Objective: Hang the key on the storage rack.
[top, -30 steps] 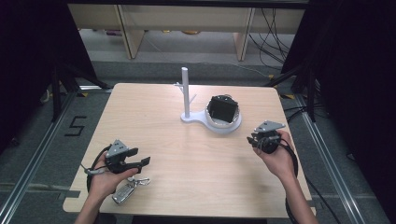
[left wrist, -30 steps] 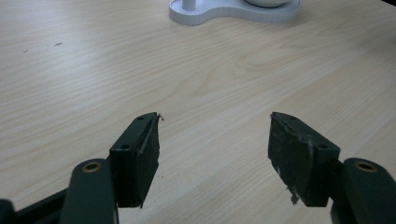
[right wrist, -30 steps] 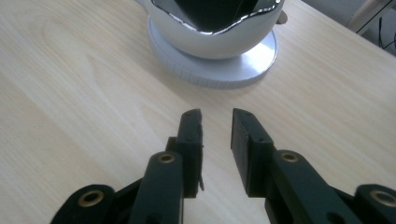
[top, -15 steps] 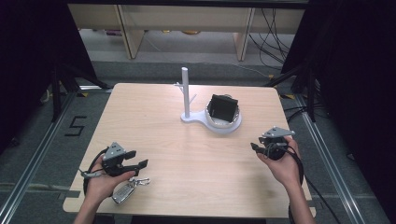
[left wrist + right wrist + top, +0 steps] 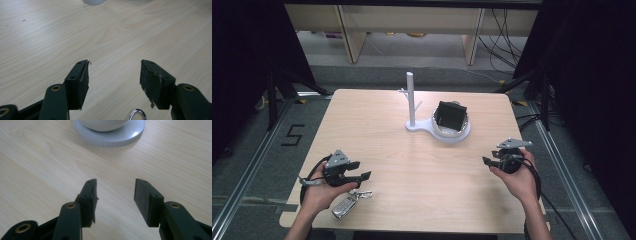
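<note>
- Two handheld grippers are seen over one pale wooden table, each carried in one hand of a person whose forearms come in from the near edge.
- The left gripper is held near the front left corner; its two jaws are seen standing apart with only bare wood between them, though they have just been closing a little.
- One car key fob with one metal ring and clip is seen lying flat on the table, just beside and nearer the edge than the left gripper, not between its jaws; one loop of the clip is seen at the bottom of the left gripper view.
- The right gripper is held at the right side; its jaws are parted and have just been opening, with nothing between them.
- One white stand with one upright post is seen at the far middle, joined to one round white dish.
- One black boxy object is seen resting in that dish.
</note>
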Demonstrator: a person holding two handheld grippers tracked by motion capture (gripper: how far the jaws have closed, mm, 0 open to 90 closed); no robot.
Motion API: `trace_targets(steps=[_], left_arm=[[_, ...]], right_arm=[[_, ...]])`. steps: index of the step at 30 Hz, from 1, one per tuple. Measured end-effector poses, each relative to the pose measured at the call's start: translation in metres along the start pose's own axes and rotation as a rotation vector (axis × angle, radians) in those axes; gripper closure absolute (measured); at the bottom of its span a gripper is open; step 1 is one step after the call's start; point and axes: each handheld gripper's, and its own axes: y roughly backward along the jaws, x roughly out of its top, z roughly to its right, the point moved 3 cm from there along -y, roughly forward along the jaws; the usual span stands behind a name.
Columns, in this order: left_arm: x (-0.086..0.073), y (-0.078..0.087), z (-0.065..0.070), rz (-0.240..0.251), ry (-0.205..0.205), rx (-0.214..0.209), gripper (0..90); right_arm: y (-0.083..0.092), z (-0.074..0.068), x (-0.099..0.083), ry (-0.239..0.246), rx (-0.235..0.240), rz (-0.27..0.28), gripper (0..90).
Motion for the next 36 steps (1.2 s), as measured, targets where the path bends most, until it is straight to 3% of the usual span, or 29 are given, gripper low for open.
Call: trace_targets(steps=[3,5,8,10,11,13,14,19,20,21,24,25,26,28,31,32,36], left_arm=[[0.003,0.0,-0.001,-0.046,-0.03,-0.012,41.2],[0.005,0.001,-0.003,-0.089,-0.074,-0.026,41.8],[0.005,0.0,-0.002,-0.134,-0.102,-0.034,43.8],[0.004,-0.001,0.0,-0.174,-0.142,-0.052,45.3],[0.004,-0.001,0.001,-0.191,-0.15,-0.065,46.8],[0.001,-0.002,0.002,-0.233,-0.177,-0.086,48.2],[0.0,-0.001,0.002,-0.259,-0.199,-0.097,49.1],[-0.005,-0.003,0.005,-0.329,-0.24,-0.142,50.3],[-0.006,-0.003,0.005,-0.332,-0.246,-0.143,50.7],[-0.007,-0.004,0.007,-0.328,-0.232,-0.142,50.9],[-0.008,-0.004,0.008,-0.337,-0.25,-0.153,51.1],[-0.009,-0.005,0.011,-0.317,-0.22,-0.154,51.1],[-0.008,-0.004,0.01,-0.35,-0.259,-0.163,51.2],[-0.009,-0.005,0.011,-0.36,-0.27,-0.17,51.4],[-0.008,-0.006,0.014,-0.367,-0.278,-0.185,51.6],[-0.009,-0.006,0.015,-0.37,-0.279,-0.19,51.5],[-0.011,-0.009,0.021,-0.389,-0.284,-0.203,51.4]], right_arm=[[0.002,-0.002,-0.001,-0.01,-0.002,-0.009,53.1],[0.003,-0.001,0.0,-0.003,-0.002,0.005,52.8],[0.004,-0.004,0.001,-0.035,0.005,-0.009,52.5],[0.004,-0.005,0.001,-0.041,0.012,-0.012,52.4],[0.003,-0.003,0.0,-0.011,0.009,-0.005,52.4],[0.003,-0.005,0.0,-0.031,0.019,-0.021,52.3],[0.001,-0.004,-0.001,-0.009,0.017,-0.011,52.1],[0.0,-0.006,-0.001,-0.025,0.026,-0.032,51.4],[-0.001,-0.005,-0.002,-0.007,0.024,-0.024,51.3],[-0.001,-0.007,-0.002,-0.025,0.028,-0.037,51.2],[-0.002,-0.007,-0.002,-0.02,0.03,-0.035,51.1],[-0.002,-0.008,-0.002,-0.025,0.032,-0.037,51.0],[-0.002,-0.008,-0.002,-0.021,0.033,-0.039,51.0],[-0.002,-0.008,-0.001,-0.021,0.035,-0.042,51.0],[-0.003,-0.007,-0.002,-0.002,0.033,-0.034,50.7],[-0.002,-0.009,-0.002,-0.023,0.039,-0.044,50.6],[-0.003,-0.009,-0.002,-0.025,0.04,-0.043,50.2]])
